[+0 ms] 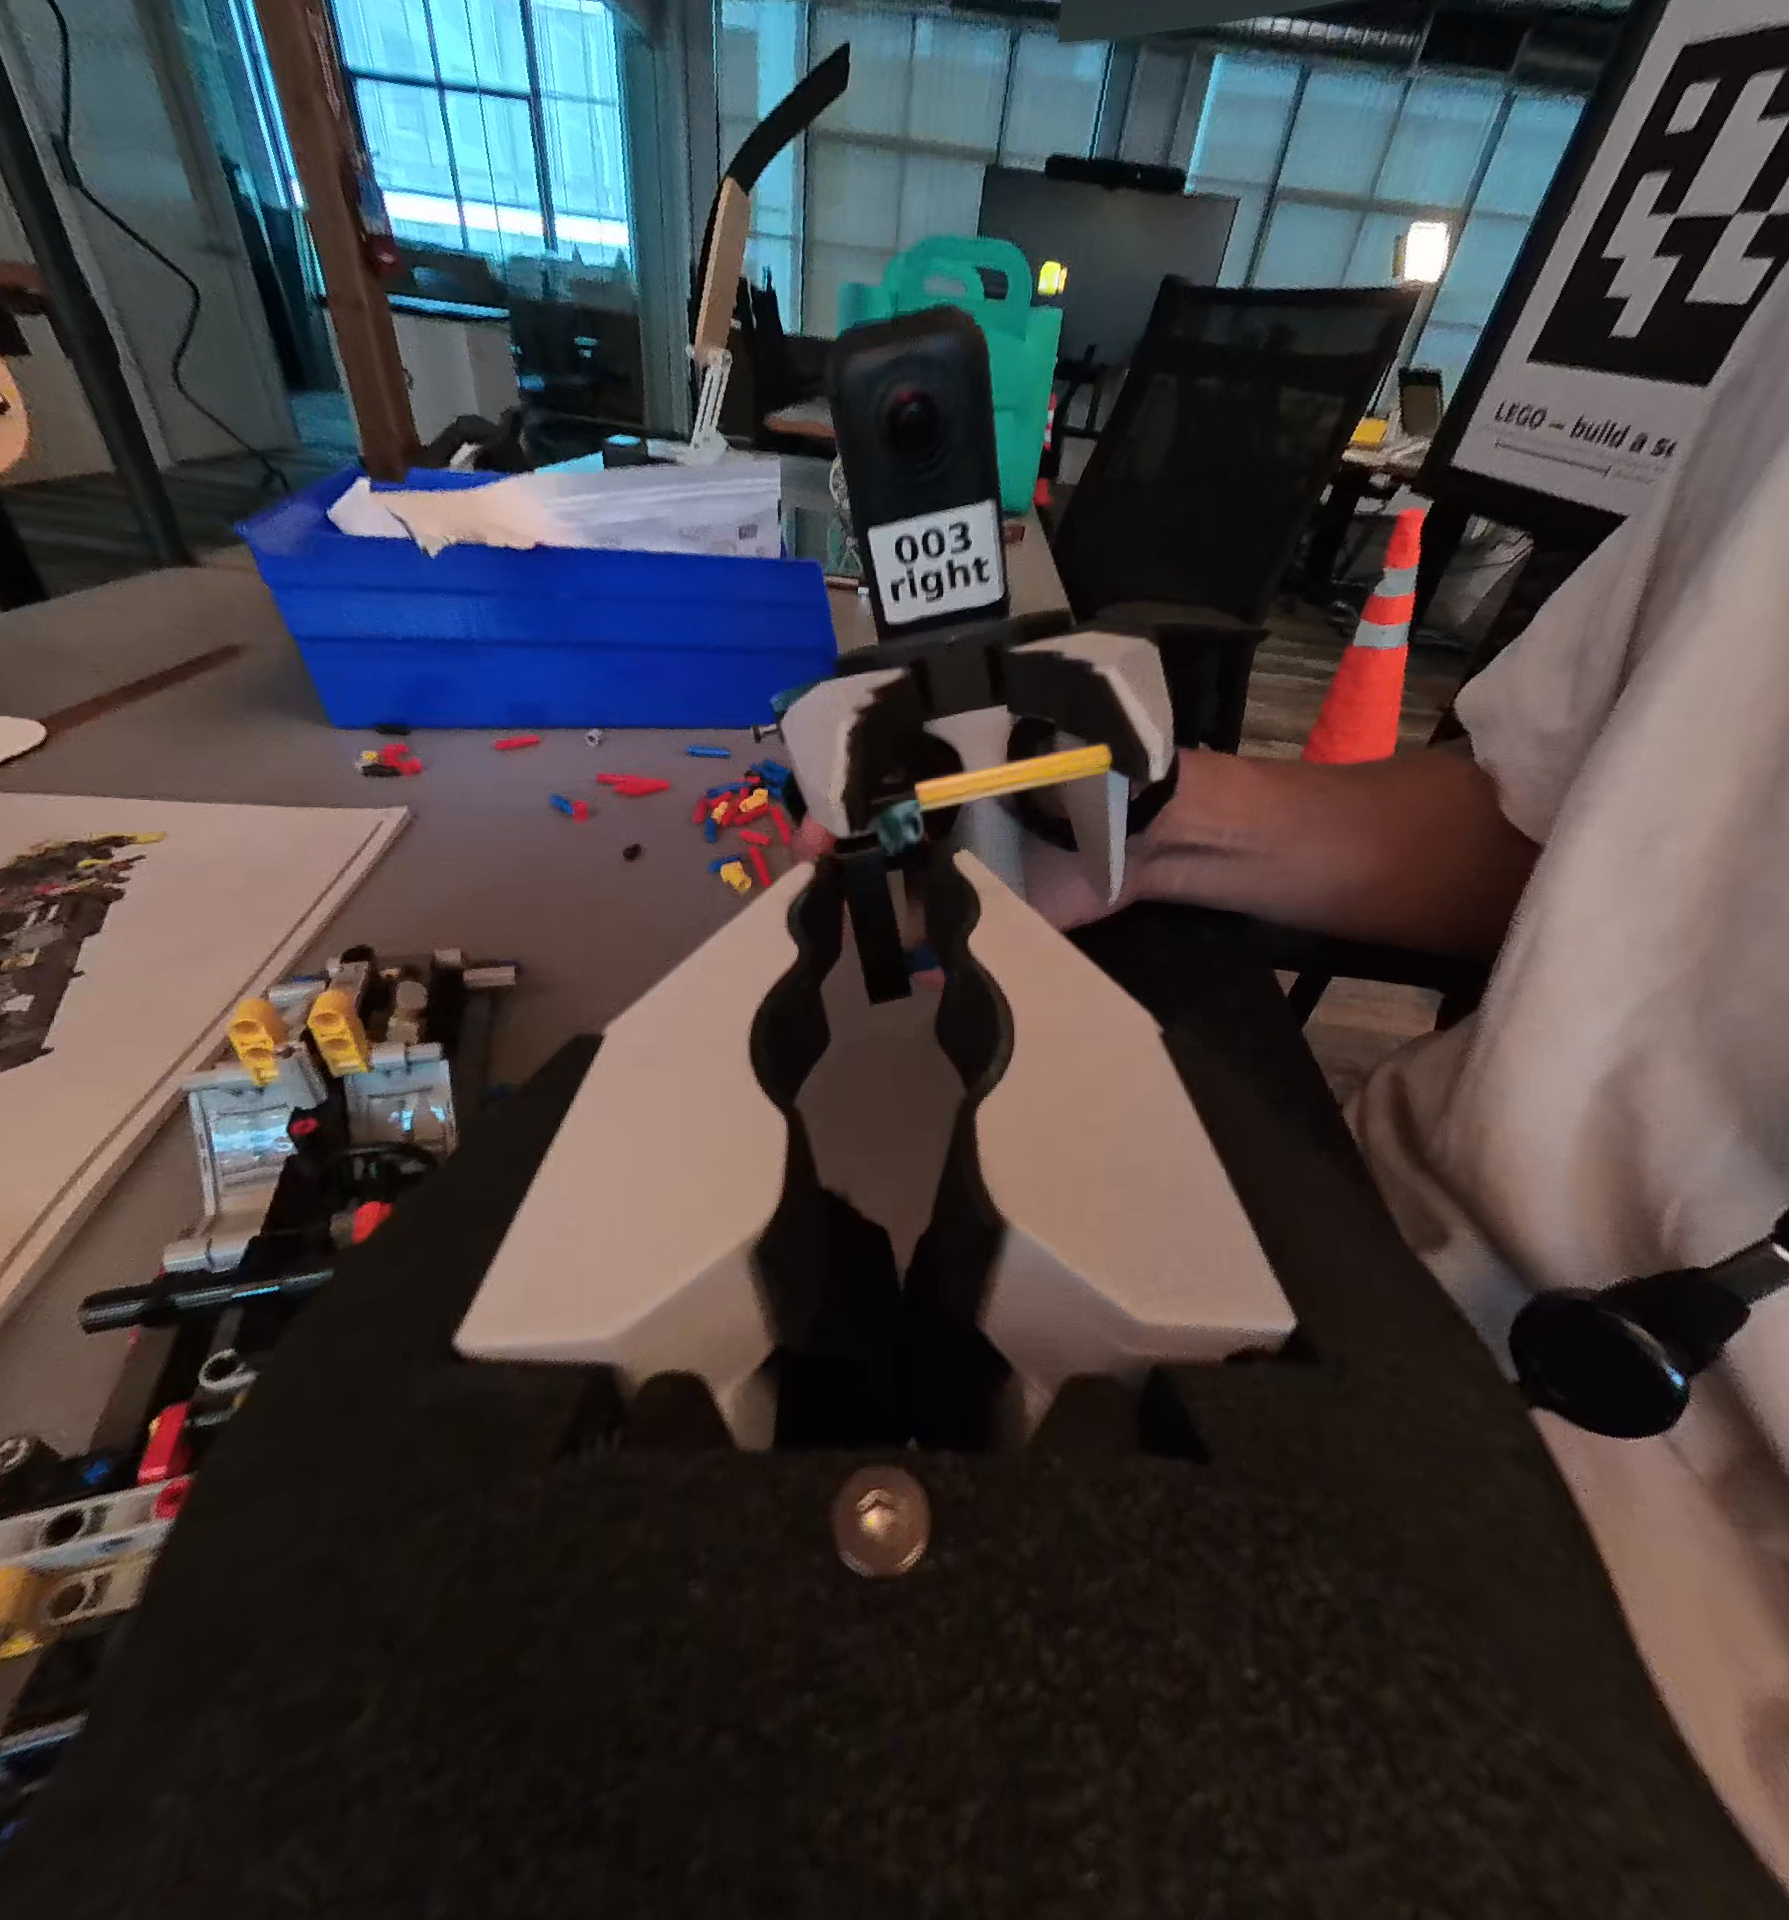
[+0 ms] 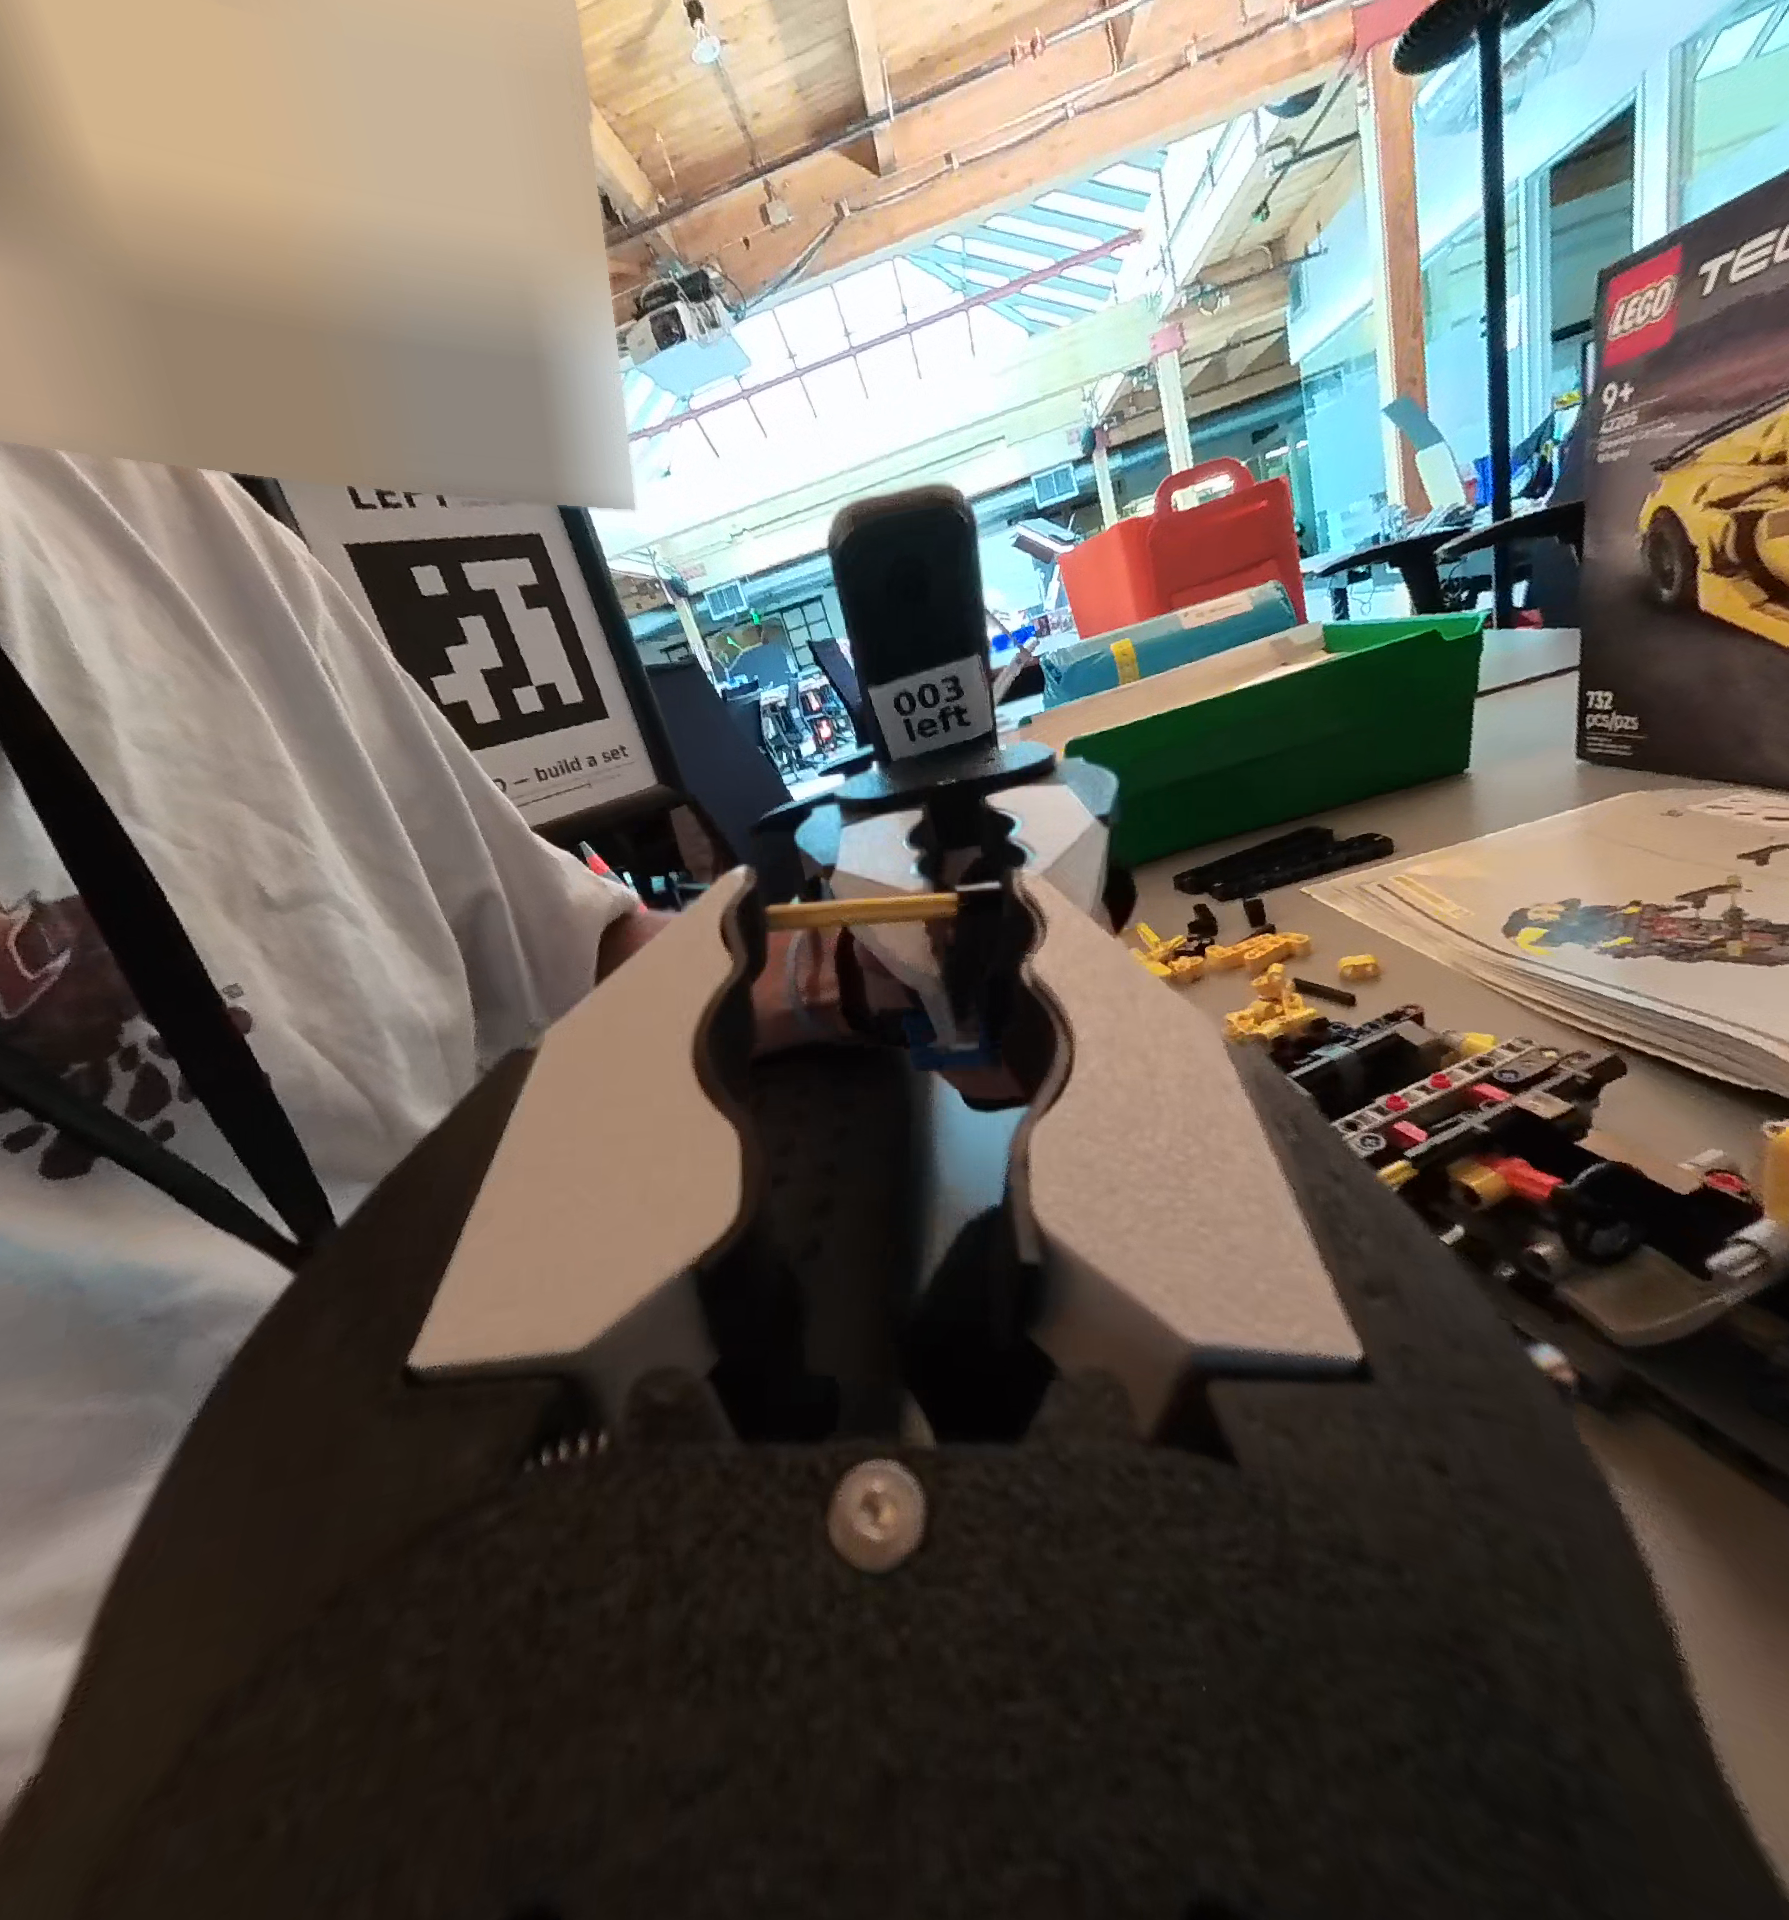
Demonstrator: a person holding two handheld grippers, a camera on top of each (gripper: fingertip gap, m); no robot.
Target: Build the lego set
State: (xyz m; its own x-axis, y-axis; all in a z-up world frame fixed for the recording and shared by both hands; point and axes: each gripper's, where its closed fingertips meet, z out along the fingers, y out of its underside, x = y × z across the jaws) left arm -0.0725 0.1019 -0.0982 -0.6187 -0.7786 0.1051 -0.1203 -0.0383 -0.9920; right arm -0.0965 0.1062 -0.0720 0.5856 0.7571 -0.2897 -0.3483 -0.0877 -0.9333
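Observation:
My left gripper [image 1: 885, 914] is shut on a thin black lego piece [image 1: 874, 935] and holds it upright above the table. A small teal connector [image 1: 900, 824] sits at the piece's top. A yellow axle [image 1: 1015, 777] runs from the connector to the right. My right gripper [image 2: 879, 902] faces the left one, and the yellow axle [image 2: 859, 911] spans lengthwise between its fingertips. Its jaws stand partly apart, clamped on the axle's ends. The partly built black and grey chassis [image 1: 318, 1101] lies on the table, also in the right wrist view [image 2: 1472, 1132].
An open instruction booklet [image 1: 90, 935] lies beside the chassis. Loose small pieces [image 1: 734, 805] are scattered before a blue bin [image 1: 557, 634]. A green tray [image 2: 1285, 748], black beams [image 2: 1285, 862] and the set's box [image 2: 1721, 520] stand farther off. A person's white shirt [image 1: 1648, 831] is close by. The tips of both grippers are at nearly the same place.

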